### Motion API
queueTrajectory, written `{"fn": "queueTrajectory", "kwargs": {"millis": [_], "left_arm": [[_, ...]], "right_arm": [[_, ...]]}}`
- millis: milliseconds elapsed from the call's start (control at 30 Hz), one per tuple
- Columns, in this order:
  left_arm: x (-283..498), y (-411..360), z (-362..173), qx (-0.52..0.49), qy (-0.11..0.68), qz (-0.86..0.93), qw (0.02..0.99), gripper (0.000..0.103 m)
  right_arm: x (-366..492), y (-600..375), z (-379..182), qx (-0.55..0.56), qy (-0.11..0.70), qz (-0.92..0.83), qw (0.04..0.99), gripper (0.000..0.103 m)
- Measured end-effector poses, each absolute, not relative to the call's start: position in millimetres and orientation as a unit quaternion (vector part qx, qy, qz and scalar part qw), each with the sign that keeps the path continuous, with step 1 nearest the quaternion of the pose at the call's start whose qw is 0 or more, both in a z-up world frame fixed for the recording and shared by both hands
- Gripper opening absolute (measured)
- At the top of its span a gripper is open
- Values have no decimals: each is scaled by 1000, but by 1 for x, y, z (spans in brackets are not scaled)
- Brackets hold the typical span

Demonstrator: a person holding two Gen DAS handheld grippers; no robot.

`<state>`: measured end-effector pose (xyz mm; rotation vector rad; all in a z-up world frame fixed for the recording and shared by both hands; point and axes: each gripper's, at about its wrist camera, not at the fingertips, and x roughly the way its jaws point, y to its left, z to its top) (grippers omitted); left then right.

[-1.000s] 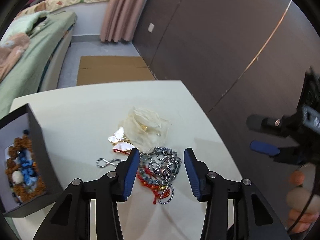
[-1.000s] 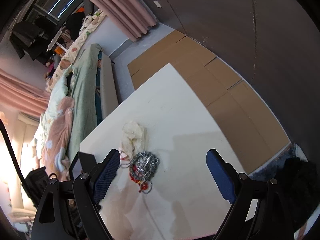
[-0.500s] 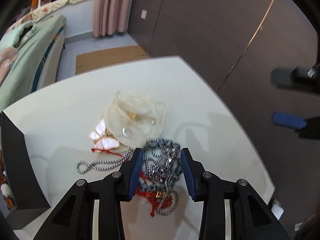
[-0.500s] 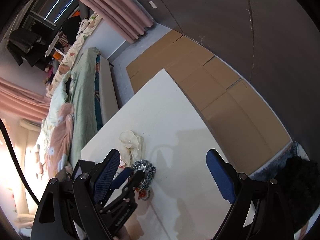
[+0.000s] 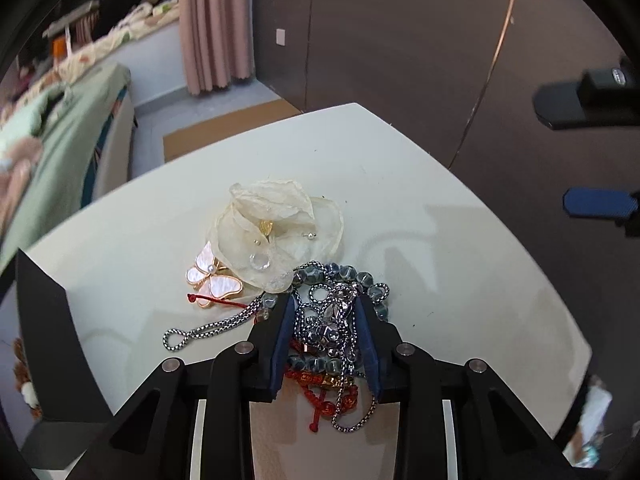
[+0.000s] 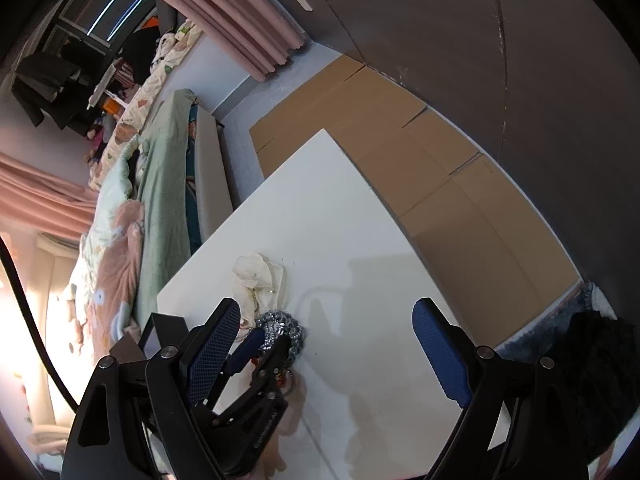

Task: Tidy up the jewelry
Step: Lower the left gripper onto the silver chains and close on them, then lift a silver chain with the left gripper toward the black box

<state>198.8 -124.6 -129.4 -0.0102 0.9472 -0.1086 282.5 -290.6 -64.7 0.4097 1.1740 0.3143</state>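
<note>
left gripper (image 5: 326, 320): its jaws have just been closing around the tangled heap of chains and beads (image 5: 334, 320), low in the middle of the left wrist view. The blue pads stand close on both sides of the heap; whether they press on it already I cannot tell.
right gripper (image 6: 324, 350): jaws wide apart, nothing between them, above the bare white table (image 6: 360, 240).
place of the jewelry: all lies near the centre of the table; the heap touches the cream gauze pouch (image 5: 280, 224) above it in the frame, and the butterfly piece (image 5: 214, 276) is just left of the pouch.
black box (image 5: 44, 320): at the left edge of the frame, well apart from the heap, some beads inside; probably where the pieces go.
how the heap will handle: I judge it limp and slippery, metal links and smooth round beads, rather heavy for its size. Strands are interlaced, so lifting one may drag the red cord bracelet (image 5: 320, 384) and the steel chain loop (image 5: 178, 336) along.
where to hold: across the thick middle of the bundle, not on a single loose strand.
fragile parts: the butterfly piece looks thin and brittle, and the pouch very light and soft.
writing: small letters on a gold bead of the red cord bracelet and on the left gripper body in the right wrist view, too small to read.
</note>
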Motion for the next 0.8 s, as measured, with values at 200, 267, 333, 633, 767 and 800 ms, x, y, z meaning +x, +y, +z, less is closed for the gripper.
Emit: {"fn": "queueTrajectory", "kwargs": {"millis": [200, 267, 333, 633, 767, 800], "left_arm": [[204, -127, -130, 15, 458, -57, 887, 32], [203, -123, -129, 10, 461, -52, 886, 23], [204, -113, -127, -27, 463, -55, 884, 19], [190, -67, -84, -147, 417, -75, 894, 9], [181, -56, -64, -166, 391, -83, 902, 9], [178, -54, -59, -170, 384, -85, 904, 9]], "right_arm": [[283, -279, -66, 177, 552, 149, 801, 89], [283, -276, -67, 173, 553, 150, 801, 89], [283, -274, -68, 170, 554, 149, 802, 89], [279, -267, -69, 152, 555, 157, 803, 89], [277, -258, -71, 140, 557, 161, 803, 89], [277, -256, -71, 136, 557, 162, 803, 89]]}}
